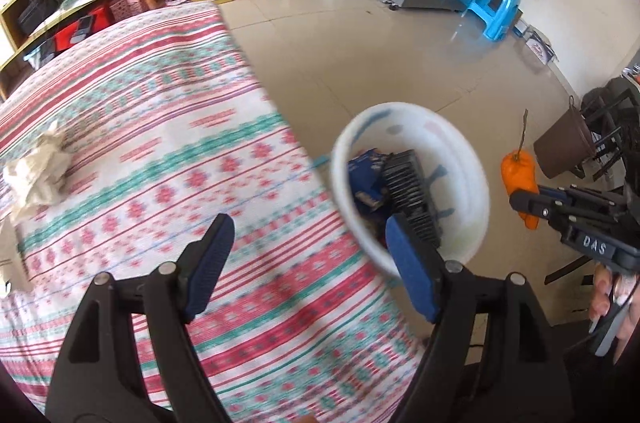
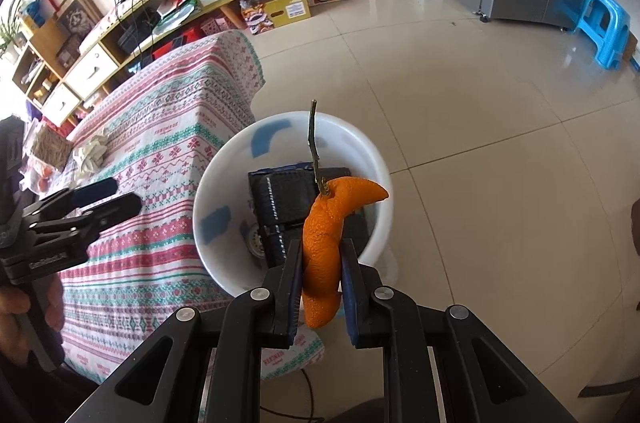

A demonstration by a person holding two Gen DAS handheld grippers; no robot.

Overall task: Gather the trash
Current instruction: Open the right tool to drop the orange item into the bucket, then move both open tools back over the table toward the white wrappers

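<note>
Now right tongs [image 2: 320, 287] (closed) around orange peel [image 2: 326, 243]

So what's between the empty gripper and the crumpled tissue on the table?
Only bare patterned tablecloth lies between the open left gripper and the crumpled tissue, shown in the left wrist view.

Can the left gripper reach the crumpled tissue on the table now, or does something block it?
Probably yes: the left gripper is open and empty, and only bare tablecloth lies between it and the crumpled tissue.
</note>
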